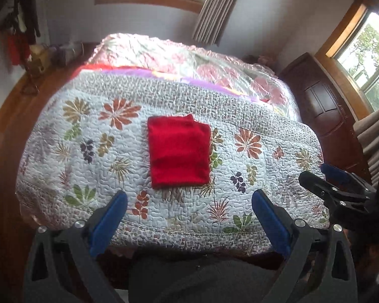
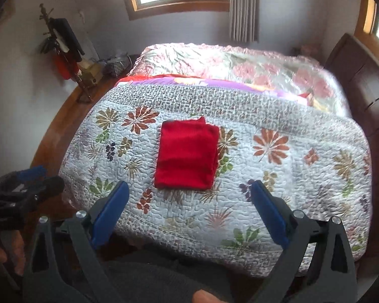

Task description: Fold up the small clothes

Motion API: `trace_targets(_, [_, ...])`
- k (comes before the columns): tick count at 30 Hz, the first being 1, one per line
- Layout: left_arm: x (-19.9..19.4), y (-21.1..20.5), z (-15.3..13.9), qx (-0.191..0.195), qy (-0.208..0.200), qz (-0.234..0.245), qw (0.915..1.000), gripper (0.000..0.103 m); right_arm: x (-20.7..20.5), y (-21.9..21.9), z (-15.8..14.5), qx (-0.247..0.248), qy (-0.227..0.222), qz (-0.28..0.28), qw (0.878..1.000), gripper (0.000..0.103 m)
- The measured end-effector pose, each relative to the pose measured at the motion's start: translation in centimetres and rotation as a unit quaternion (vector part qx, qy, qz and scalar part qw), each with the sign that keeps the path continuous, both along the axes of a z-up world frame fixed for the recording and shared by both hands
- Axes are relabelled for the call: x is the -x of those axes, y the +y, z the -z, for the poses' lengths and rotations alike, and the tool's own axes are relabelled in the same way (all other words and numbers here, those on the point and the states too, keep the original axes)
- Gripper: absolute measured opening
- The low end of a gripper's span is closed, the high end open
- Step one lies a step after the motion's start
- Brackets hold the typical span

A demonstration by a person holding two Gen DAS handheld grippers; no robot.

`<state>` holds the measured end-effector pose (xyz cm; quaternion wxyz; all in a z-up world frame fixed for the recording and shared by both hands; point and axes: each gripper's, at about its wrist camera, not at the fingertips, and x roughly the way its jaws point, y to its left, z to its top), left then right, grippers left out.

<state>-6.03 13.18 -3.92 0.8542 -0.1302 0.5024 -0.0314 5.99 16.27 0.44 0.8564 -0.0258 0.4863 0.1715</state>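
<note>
A red garment [image 1: 179, 151] lies folded into a neat rectangle on the flowered quilt [image 1: 265, 176], near the middle of the bed. The right wrist view shows the same red garment [image 2: 188, 155] flat on the quilt [image 2: 290, 176]. My left gripper [image 1: 189, 197] hangs open just short of the garment's near edge, with nothing between its blue fingers. My right gripper [image 2: 189, 186] is open too, held back from the same edge. Each gripper also shows at the side of the other's view: the right gripper [image 1: 323, 174] and the left gripper [image 2: 40, 176].
The bed has a dark wooden headboard [image 1: 323, 106] on the right and a pink flowered blanket [image 1: 189, 58] at the back. A coat stand [image 2: 63, 48] with hanging clothes is at the left wall. Wooden floor [image 1: 10, 131] runs along the bed's left side.
</note>
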Motion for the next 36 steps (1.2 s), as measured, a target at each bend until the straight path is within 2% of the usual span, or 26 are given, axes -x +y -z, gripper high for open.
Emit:
trace_targets(12, [1.3, -0.5, 0.1, 0.012, 0.000, 0.018, 0.9998, 0.099, 1.7, 0.8, -1.8, 0.018, -0.020, 0.013, 1.000, 0.100])
trace_targets(23, [0.9, 1.0, 0.2, 0.009, 0.002, 0.020, 0.9998, 0.099, 1.3, 2.0, -1.7, 0.035, -0.021, 0.032, 0.999, 0.100])
trace_targets(32, [0.3, 2.0, 1.0, 0.011, 0.011, 0.020, 0.9997, 0.099, 1.3, 3.1, -2.0, 0.039, -0.035, 0.022, 0.998, 0.100])
trace_targets(36, [0.2, 2.1, 1.0, 0.012, 0.010, 0.020, 0.9997, 0.099, 0.8, 3.4, -1.7, 0.036, -0.025, 0.022, 0.999, 0.099])
